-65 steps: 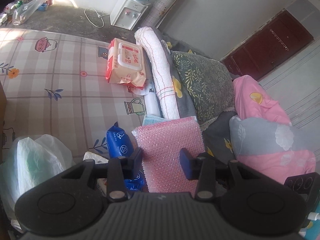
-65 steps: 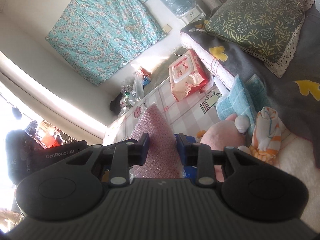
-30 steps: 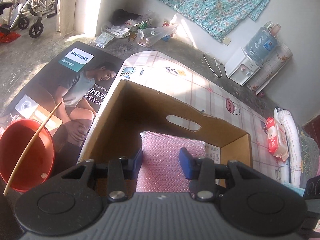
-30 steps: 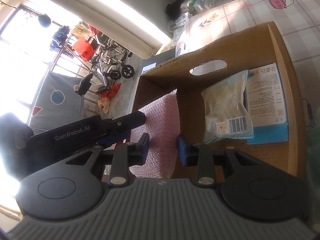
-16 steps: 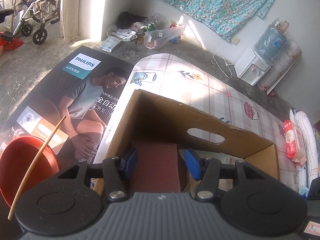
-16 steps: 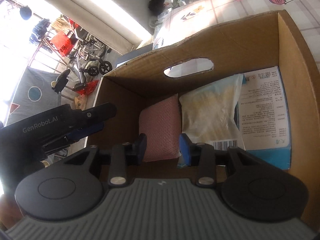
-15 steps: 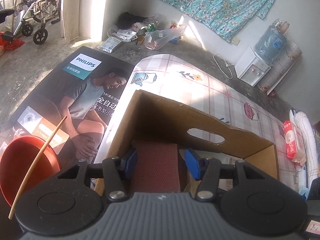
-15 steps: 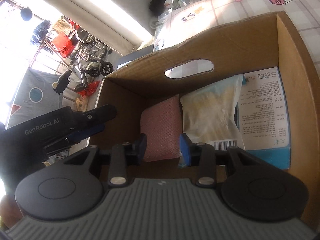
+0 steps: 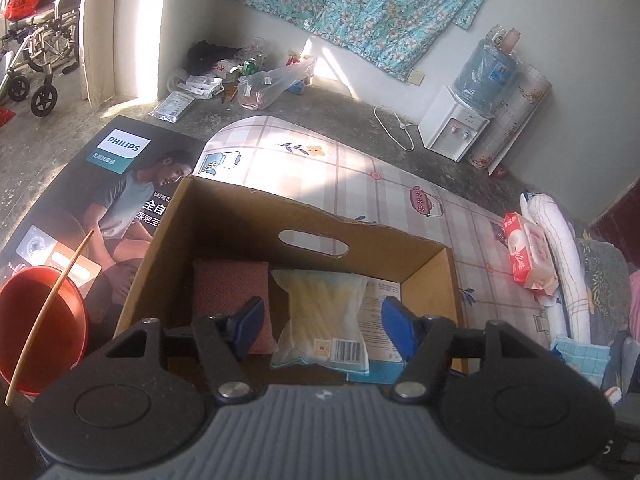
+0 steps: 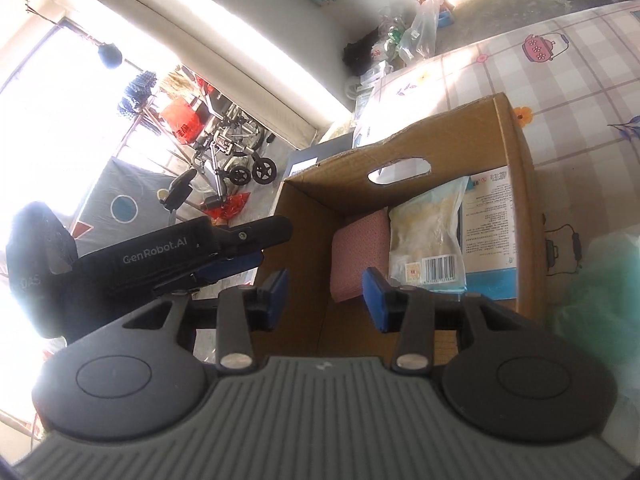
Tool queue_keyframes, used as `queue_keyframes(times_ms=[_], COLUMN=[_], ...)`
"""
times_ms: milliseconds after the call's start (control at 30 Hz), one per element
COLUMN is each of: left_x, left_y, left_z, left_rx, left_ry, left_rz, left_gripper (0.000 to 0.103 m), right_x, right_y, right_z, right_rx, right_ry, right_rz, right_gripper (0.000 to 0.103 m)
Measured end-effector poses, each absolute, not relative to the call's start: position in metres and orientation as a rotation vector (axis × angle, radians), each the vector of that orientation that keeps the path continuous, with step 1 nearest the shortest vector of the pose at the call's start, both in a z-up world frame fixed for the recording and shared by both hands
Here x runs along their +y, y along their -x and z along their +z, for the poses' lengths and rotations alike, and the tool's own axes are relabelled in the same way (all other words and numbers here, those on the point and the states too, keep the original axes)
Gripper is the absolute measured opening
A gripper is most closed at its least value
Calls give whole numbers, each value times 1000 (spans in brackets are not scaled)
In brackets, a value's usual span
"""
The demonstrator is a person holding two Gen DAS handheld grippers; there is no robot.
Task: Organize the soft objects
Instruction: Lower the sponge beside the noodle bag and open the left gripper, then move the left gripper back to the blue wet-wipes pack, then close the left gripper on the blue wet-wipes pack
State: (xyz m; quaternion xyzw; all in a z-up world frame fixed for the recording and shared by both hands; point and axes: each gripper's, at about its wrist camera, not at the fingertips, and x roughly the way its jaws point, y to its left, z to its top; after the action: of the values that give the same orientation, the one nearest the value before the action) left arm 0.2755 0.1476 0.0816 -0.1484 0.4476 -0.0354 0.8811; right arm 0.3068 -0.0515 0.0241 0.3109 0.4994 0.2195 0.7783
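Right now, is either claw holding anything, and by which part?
Nothing is held. Both claws' jaws are opening with nothing between them, above the cardboard box; the pink pad lies inside it.

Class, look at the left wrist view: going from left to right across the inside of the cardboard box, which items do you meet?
Pink textured pad → clear packet with a barcode → white and blue printed pack, partly under the packet.

- A red basin sits on the floor at lower left, a thin stick leaning across it.
- A dark Philips poster lies flat beside it.
- A white water dispenser stands at the wall, blue bottle on top.
- A teal floral cloth hangs on the wall.
- A wheelchair is parked by the doorway.
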Motion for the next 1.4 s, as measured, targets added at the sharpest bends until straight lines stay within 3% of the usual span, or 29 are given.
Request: queue_keyframes(times_ms=[300,533,733,1000,1400], left_x=[20,-94,-179,-231,-253], left_y=[-257,-263,-283,-312,-329], left_z=[85,58,30,-10,-7], left_rx=[972,1088,1204,1334,1286], left_ry=[215,142,122,166,111], left_rz=[-333,-484,-537,-425,-284], left_gripper=[68,68,76,79,82], right_x=[-199,-298,-331,-334,-335], right_y=[-214,-148,-139,-167,-169], right_z=[59,23,-20,-52,-56], right_rx=[860,787,788,822,815], right_ry=[-620,-577,-518,-528,-540], right_rz=[254,-60,-177,-160,-150], right_gripper=[48,48,48,48,49])
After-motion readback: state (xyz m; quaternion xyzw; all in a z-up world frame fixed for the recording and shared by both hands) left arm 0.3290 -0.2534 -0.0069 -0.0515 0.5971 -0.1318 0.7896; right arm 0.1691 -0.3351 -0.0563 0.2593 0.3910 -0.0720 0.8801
